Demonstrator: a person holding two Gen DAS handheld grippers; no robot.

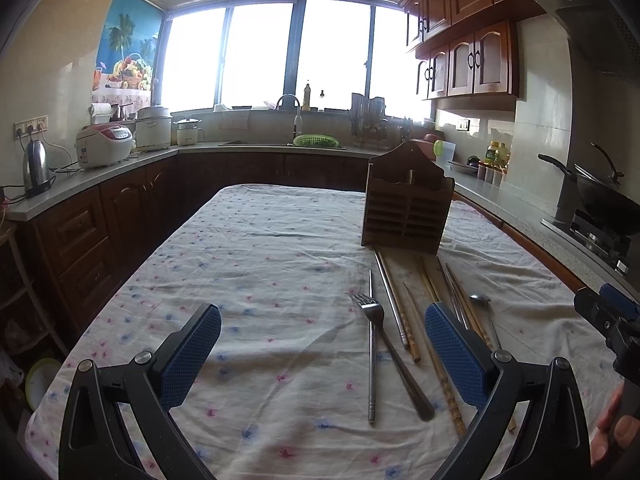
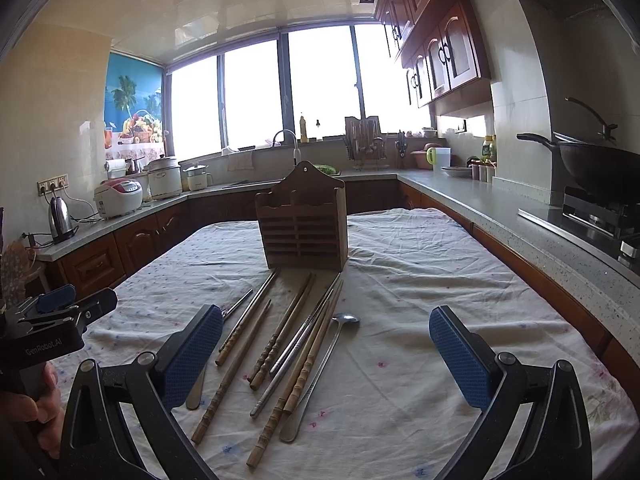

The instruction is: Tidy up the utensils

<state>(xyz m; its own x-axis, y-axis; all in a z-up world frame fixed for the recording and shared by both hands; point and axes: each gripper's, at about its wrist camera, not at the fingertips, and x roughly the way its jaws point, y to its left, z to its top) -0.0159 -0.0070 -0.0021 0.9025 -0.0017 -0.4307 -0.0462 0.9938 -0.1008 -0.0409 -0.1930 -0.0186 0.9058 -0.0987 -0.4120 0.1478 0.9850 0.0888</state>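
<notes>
Nearest the cameras, both grippers hang above the cloth-covered worktop (image 2: 420, 264) with nothing in them. The left gripper (image 1: 322, 354) has its jaws spread wide, and the right gripper (image 2: 326, 356) is spread just as wide; neither touches a utensil.

Just beyond the fingertips the utensils lie loose on the cloth, roughly parallel, their far ends pointing at the holder. From the right wrist view, a spoon (image 2: 320, 368) lies on the right edge of the group, bowl away from the camera. Beside it lie the bamboo chopsticks (image 2: 296, 380) and a pair of metal chopsticks (image 2: 288, 360), some crossing or touching. From the left wrist view a fork (image 1: 384, 336) lies with its tines away, crossing a single metal chopstick (image 1: 372, 344).

The step in hand looks like the first pick, so nothing seems sorted yet. The spoon is probably the easiest start for the right gripper, since its right side is free. A good grasp would come down across the handle, near mid-length, and close squarely so the thin metal does not twist out. The touching chopsticks risk lifting in twos or rolling away.

Farther back stands the wooden holder (image 2: 304, 232), upright, its two top pockets open. Each piece should go in handle-down or tip-down vertically, clear of the middle divider.
</notes>
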